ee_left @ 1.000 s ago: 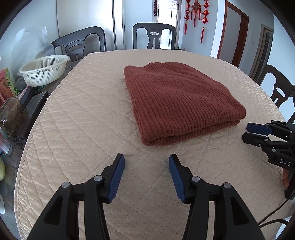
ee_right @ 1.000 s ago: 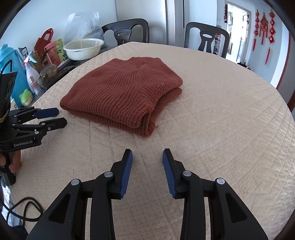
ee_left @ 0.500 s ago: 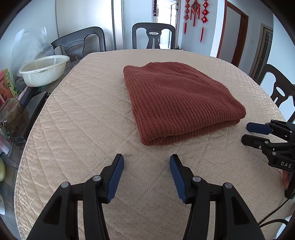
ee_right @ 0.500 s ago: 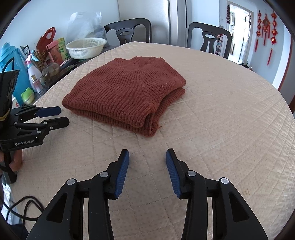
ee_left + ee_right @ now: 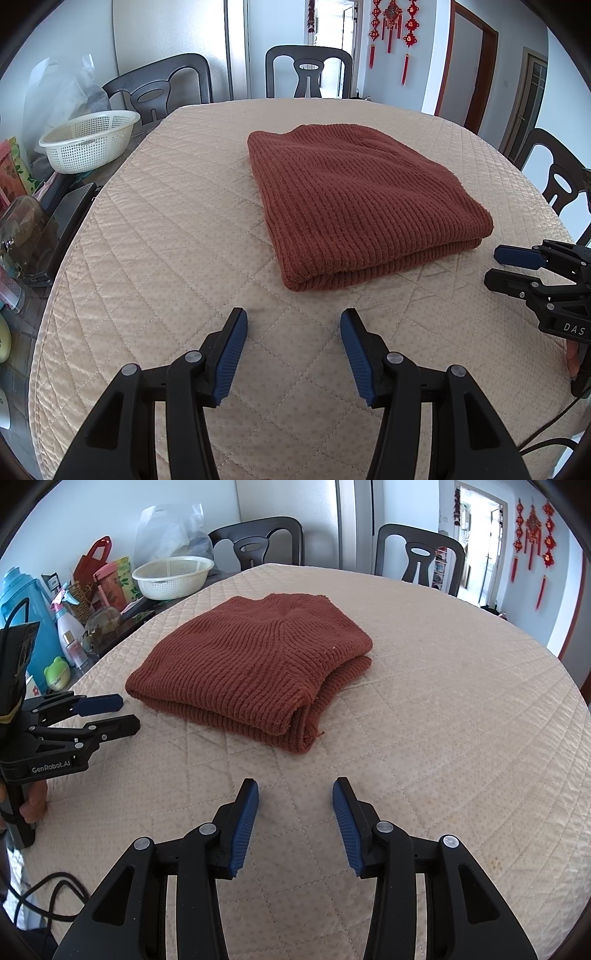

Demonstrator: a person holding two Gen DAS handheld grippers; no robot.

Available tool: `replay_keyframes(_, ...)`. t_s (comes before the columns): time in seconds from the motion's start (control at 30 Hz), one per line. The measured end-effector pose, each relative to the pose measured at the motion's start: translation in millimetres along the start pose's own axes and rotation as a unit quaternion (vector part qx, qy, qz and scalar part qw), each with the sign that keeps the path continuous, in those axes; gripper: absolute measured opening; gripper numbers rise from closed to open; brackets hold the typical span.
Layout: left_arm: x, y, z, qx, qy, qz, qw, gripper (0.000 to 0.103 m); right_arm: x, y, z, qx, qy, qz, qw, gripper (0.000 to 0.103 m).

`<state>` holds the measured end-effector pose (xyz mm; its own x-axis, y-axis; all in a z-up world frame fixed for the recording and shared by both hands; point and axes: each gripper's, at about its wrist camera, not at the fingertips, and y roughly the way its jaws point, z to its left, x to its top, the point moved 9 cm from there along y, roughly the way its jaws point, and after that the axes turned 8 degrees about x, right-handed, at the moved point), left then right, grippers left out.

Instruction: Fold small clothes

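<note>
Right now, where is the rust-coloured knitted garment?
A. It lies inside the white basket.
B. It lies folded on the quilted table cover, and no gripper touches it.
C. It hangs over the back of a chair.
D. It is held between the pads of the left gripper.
B: the knitted garment lies folded in layers on the quilted table cover, while the left gripper and the right gripper are open with only cover between their pads.
</note>
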<state>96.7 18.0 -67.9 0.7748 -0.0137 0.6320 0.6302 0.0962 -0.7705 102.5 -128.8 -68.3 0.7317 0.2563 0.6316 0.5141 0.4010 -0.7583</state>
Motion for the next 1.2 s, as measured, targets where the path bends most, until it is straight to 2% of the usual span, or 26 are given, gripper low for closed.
replay_keyframes(1.2,0.3,0.7,-0.3,0.0,0.0,0.0,1.0,0.057,0.0,0.1,-0.2,0.002,0.001,-0.001,1.0,0.044)
